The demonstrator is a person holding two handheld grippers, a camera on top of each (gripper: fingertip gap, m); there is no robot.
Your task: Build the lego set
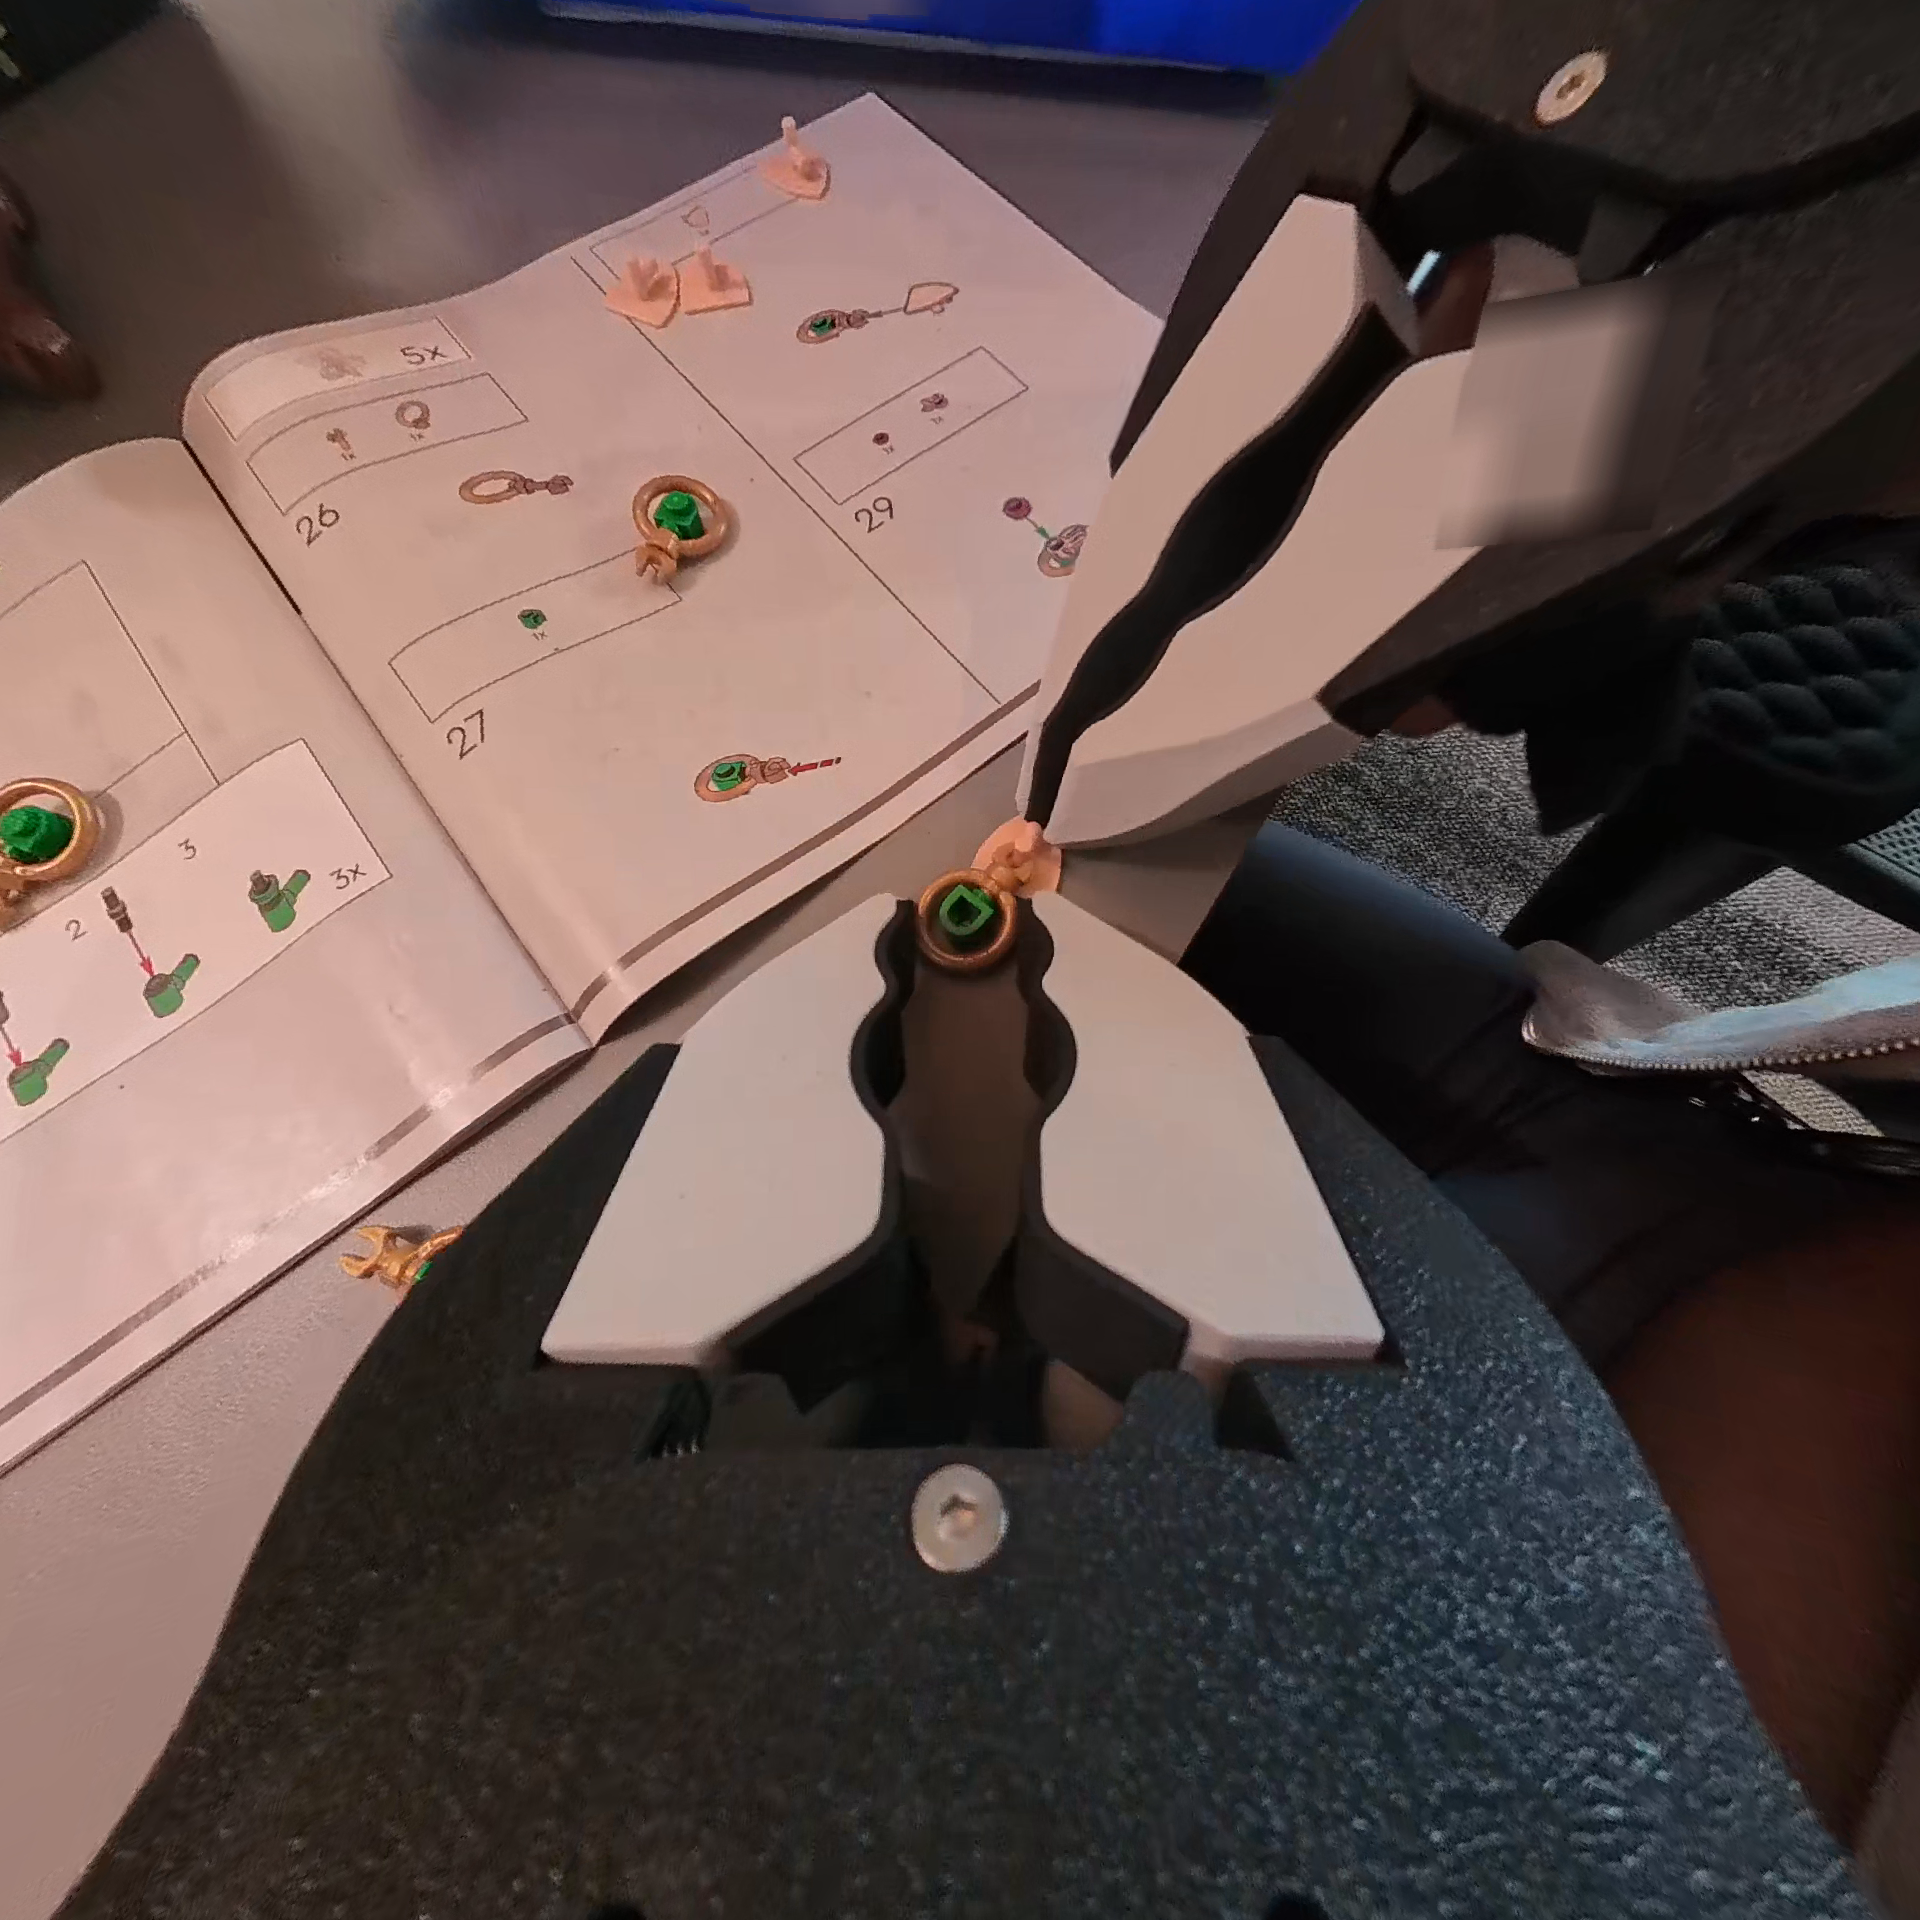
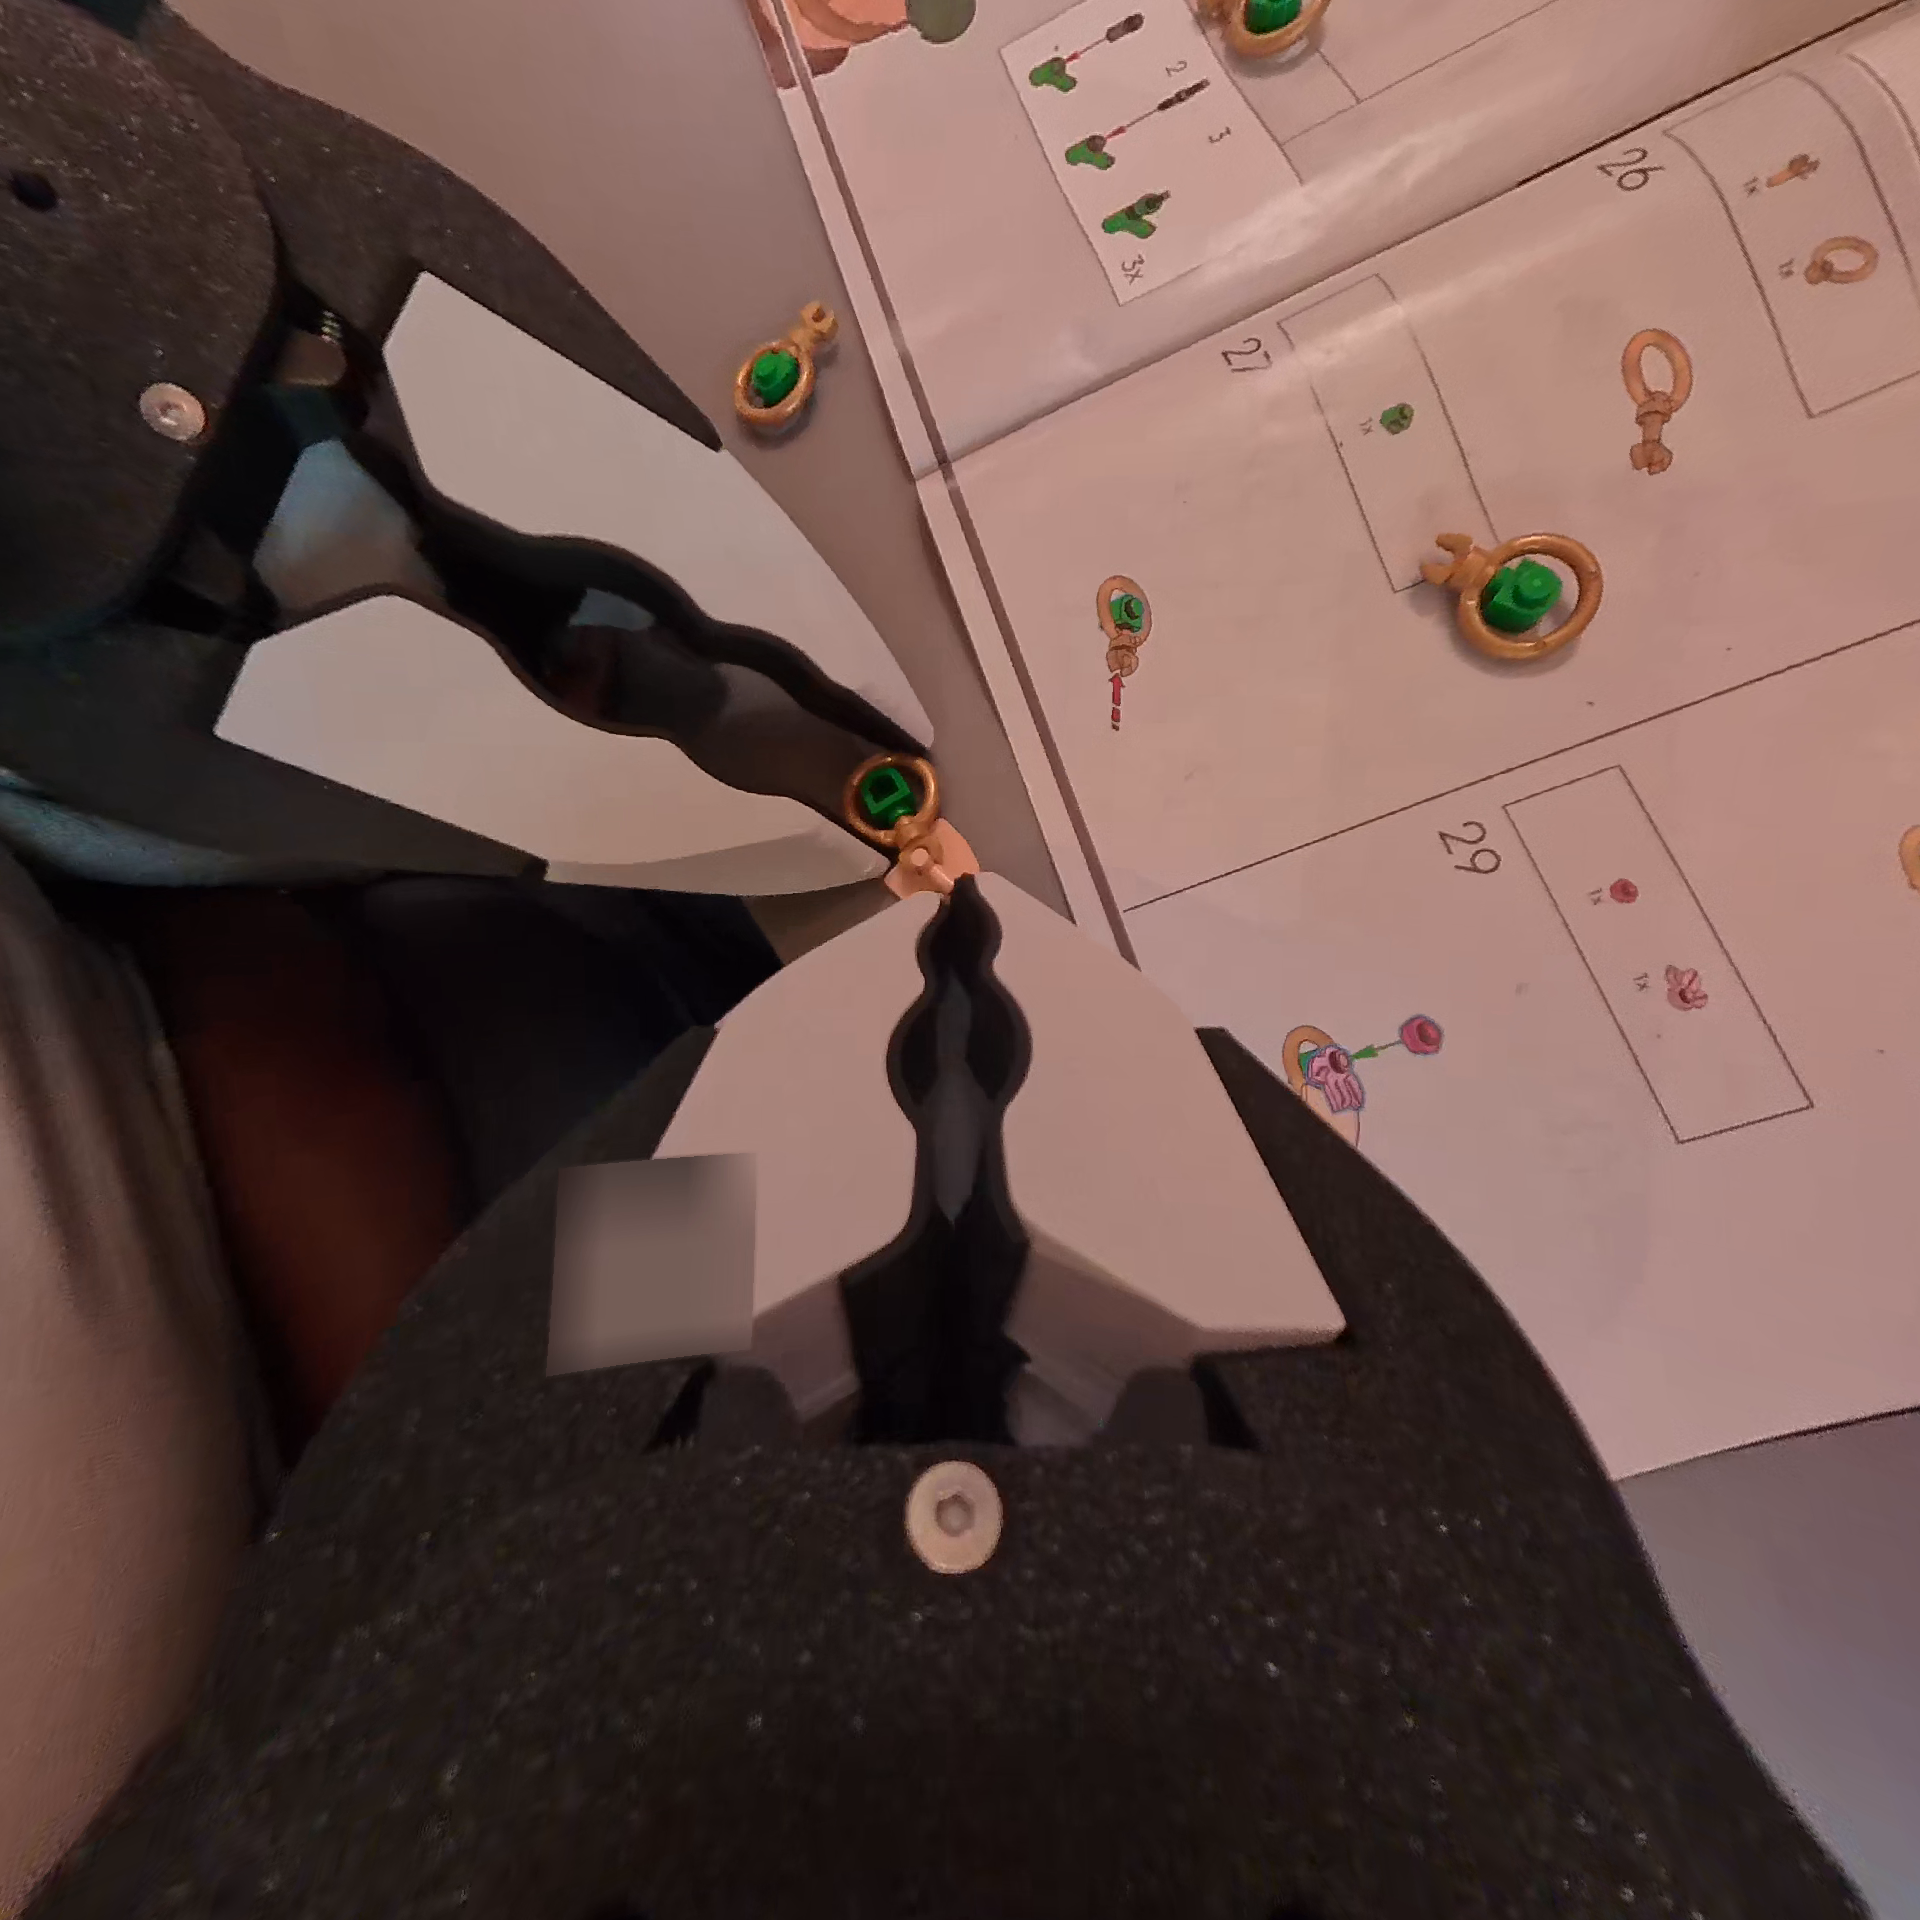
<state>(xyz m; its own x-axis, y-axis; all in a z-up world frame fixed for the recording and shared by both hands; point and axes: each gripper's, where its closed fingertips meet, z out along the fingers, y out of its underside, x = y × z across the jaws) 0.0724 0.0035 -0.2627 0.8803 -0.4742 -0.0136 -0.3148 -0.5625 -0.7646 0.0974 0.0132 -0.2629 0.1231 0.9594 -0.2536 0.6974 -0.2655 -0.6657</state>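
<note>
My left gripper (image 1: 964, 940) is shut on a gold ring with a green stud in it (image 1: 961, 916), pinched at the fingertips. My right gripper (image 2: 961, 891) is shut on a small peach petal piece (image 2: 938, 860). The petal touches the ring's gold clip end (image 2: 920, 854). In the left wrist view the right gripper (image 1: 1039, 826) comes in from the upper right, and the petal (image 1: 1029, 864) sits just above the ring. In the right wrist view the left gripper (image 2: 902, 805) reaches in from the left with the ring (image 2: 891, 798). Both hold above the table edge.
An open instruction booklet (image 1: 540, 831) lies on the grey table. On it lie another gold ring with green stud (image 1: 681, 520), a third at the left edge (image 1: 31, 831) and three peach petals (image 1: 717, 281). One more ring lies beside the booklet (image 2: 777, 379). A blue box (image 1: 935, 31) stands behind.
</note>
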